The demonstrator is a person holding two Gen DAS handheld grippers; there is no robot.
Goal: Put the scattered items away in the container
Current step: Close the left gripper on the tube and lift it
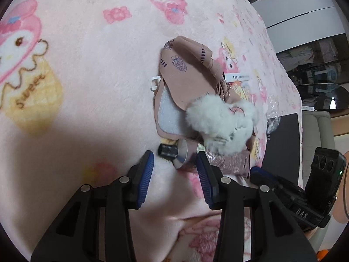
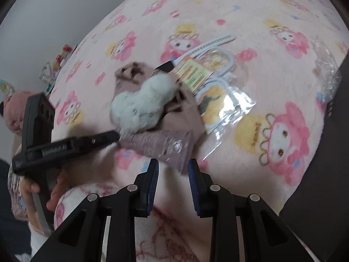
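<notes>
I'm at the pick step: both tools gape empty, left tool [image 1: 174,172] astride the pink tube [image 1: 192,155], right tool [image 2: 173,174] just behind it; squeeze next.

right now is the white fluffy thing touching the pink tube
Touching: the right wrist view shows the fluffy thing resting on the tube's upper edge, no gap.

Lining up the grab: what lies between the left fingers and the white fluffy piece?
The pink tube, its black-capped end near the left fingers, lies before the fluffy piece; left wrist view.
</notes>
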